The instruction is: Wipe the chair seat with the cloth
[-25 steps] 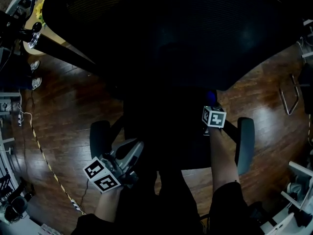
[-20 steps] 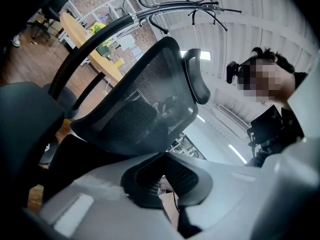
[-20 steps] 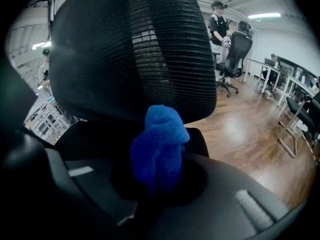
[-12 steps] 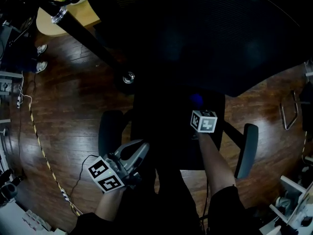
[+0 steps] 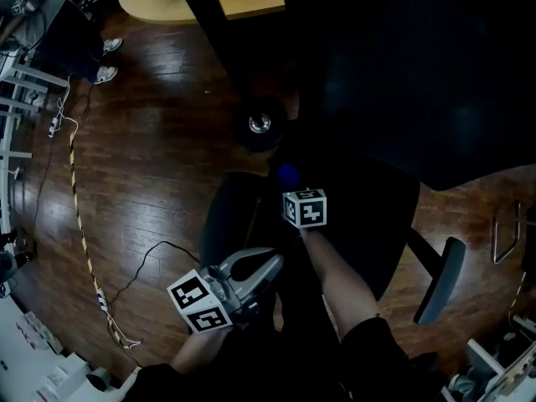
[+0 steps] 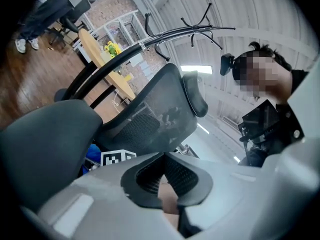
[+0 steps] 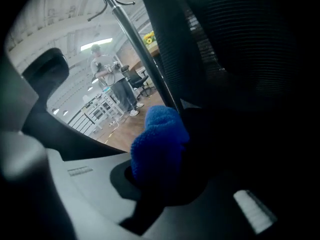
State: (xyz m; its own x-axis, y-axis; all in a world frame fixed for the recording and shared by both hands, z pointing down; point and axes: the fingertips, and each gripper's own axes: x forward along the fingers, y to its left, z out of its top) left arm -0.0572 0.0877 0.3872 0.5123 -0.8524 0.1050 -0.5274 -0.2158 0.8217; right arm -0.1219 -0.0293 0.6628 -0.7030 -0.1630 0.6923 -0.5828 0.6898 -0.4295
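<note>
The right hand-held gripper (image 7: 162,186) is clamped on the blue cloth (image 7: 159,143), which bunches out past the jaw tips. The cloth sits at the edge of the dark chair seat (image 5: 360,224), near the armrest (image 5: 224,224). The left hand-held gripper (image 6: 162,159) is closed tip to tip and holds nothing. It hangs beside that armrest, above the wooden floor (image 5: 142,174).
</note>
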